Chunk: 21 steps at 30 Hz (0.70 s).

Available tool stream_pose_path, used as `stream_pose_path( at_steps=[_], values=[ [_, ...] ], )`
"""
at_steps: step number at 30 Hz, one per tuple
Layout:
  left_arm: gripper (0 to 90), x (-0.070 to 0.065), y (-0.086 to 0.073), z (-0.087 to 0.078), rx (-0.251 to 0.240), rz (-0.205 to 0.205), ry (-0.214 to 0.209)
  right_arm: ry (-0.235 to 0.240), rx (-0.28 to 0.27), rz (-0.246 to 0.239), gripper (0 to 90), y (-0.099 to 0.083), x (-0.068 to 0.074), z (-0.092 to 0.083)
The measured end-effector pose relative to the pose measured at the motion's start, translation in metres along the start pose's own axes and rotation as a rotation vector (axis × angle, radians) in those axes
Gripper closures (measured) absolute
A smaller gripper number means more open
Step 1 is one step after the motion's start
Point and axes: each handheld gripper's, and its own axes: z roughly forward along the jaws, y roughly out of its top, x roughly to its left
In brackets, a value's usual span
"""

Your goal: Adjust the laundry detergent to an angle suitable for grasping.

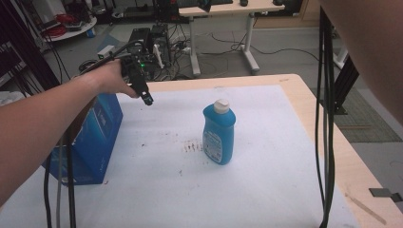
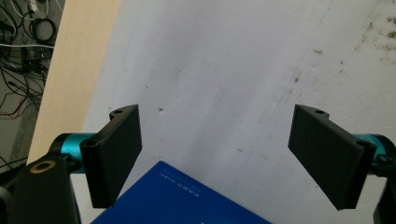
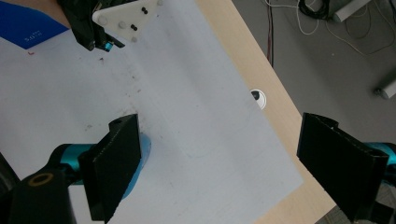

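A blue bottle point(image 1: 219, 135) with a white cap stands upright near the middle of the white mat point(image 1: 266, 190). A blue box point(image 1: 97, 137) stands at the mat's left edge. My left gripper point(image 1: 147, 98) hangs above the box's far corner and points down at the mat. In the left gripper view its gripper point(image 2: 217, 121) is open and holds nothing, with the box corner point(image 2: 187, 200) just below it. My right gripper point(image 3: 222, 126) is open high over the table, and the bottle point(image 3: 144, 149) peeks out from behind its left jaw. The left gripper point(image 3: 105, 25) shows far off there.
The wooden table edge point(image 1: 328, 137) runs along the right, with a round white grommet point(image 3: 258, 98) in it. Black cables point(image 1: 325, 118) hang down at the right and others at the left point(image 1: 57, 190). Dark stains point(image 1: 191, 146) mark the mat beside the bottle. Desks and wiring stand beyond.
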Motion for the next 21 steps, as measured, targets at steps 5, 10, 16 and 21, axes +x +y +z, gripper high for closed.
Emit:
stream_pose_path(
  at_steps=[5, 10, 16, 21],
  values=[
    [17.6, -0.0013, 0.0005, -0.0016, 0.004, -0.001, 0.006, -0.003, 0.001, -0.006, 13.5, -0.0025, 0.0025, -0.0025],
    [17.6, -0.0054, 0.0018, -0.0054, 0.001, 0.017, 0.019, -0.002, 0.001, -0.004, 13.4, -0.0041, 0.0045, -0.0026],
    [17.5, -0.0047, 0.0033, -0.0072, -0.019, 0.016, 0.007, -0.007, 0.005, -0.008, 13.5, -0.0033, 0.0068, -0.0008],
    [17.5, -0.0037, 0.0034, -0.0071, -0.018, 0.021, 0.004, -0.010, 0.012, -0.001, 13.4, -0.0047, 0.0073, 0.0011]
  ],
)
